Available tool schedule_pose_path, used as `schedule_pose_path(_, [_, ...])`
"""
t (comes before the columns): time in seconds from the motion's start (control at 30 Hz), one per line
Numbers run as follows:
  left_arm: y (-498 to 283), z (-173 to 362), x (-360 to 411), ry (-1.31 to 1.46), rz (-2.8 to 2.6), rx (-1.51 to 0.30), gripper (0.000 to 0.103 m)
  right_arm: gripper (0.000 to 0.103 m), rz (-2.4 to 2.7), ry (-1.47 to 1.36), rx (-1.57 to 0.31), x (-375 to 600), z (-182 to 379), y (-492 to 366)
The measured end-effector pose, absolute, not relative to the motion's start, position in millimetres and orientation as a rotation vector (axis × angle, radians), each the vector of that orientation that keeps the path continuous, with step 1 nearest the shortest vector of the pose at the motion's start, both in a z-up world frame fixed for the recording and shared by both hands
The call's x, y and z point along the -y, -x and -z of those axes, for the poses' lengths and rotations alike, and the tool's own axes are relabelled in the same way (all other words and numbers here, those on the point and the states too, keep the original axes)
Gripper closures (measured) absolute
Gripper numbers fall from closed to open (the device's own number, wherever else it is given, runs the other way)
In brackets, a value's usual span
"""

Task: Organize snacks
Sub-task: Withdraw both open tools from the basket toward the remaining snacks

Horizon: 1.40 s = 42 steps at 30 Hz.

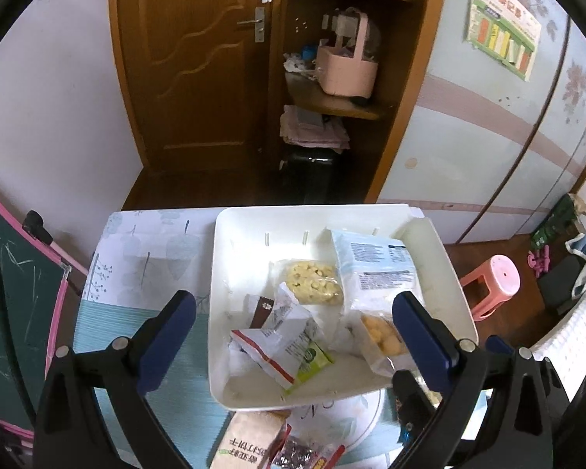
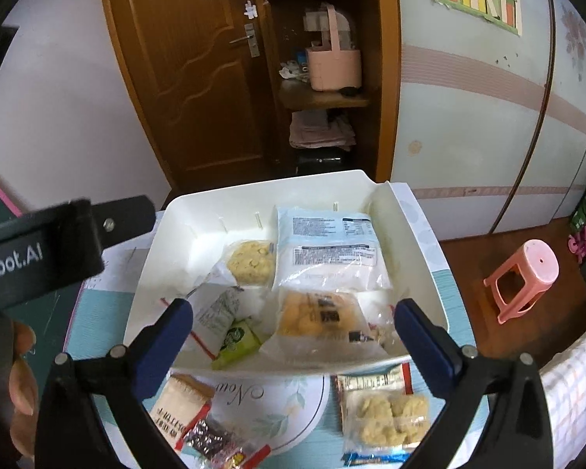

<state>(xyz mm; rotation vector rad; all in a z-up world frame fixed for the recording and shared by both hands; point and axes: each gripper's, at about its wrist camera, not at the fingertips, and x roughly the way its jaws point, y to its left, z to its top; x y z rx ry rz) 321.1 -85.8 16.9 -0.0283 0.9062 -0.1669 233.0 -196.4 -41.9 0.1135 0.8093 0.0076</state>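
A white plastic tray (image 2: 418, 234) sits in the middle of both wrist views, on a table covered with a pale blue leaf-print cloth (image 1: 144, 250), and already holds most of the snacks. Inside it, a large white pouch with printed labels (image 2: 328, 250) lies toward the upper right, a clear bag of pale yellow pieces (image 2: 250, 262) just to its left, a clear pack of orange-yellow cakes (image 2: 312, 316) below the pouch, and a white wrapper with a red stripe (image 1: 273, 348) beside a small green sachet (image 2: 238, 340) in the lower left.

Several packets lie outside the tray, at the bottom of the frames: a beige cracker pack (image 2: 179, 406), a dark glittery sweet wrapper (image 2: 211, 441) touching it, and, at lower right of the right wrist view, a clear bag of pale biscuits (image 2: 386, 418) just below the tray's near rim.

The left gripper (image 1: 293, 312) stands spread wide over the near part of the tray, nothing between its blue-padded fingers (image 1: 172, 324). The right gripper (image 2: 293, 324) is likewise spread wide with nothing in its grasp, its blue pads (image 2: 422, 332) framing the tray's near edge. In the right wrist view the left gripper's black body crosses the left side of the frame, with a person's hand (image 2: 19, 383) below it.

Beyond the table stand a brown wooden door (image 1: 199, 70), open shelves with a pink basket (image 1: 347, 66), and a pink stool (image 2: 523, 277) at right.
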Motion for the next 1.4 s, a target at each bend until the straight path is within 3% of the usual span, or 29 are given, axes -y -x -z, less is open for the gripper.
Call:
schedule_pose_path(0.77, [-163, -91, 70, -0.029, 0.317, -0.739, 0.003, 0.0, -0.097, -0.11, -0.712, 162, -8, -106])
schedule_pose_path(1.4, [-117, -15, 48, -0.105, 0.265, -0.824, 0.003, 0.0, -0.013, -0.009, -0.767, 156, 40, -58])
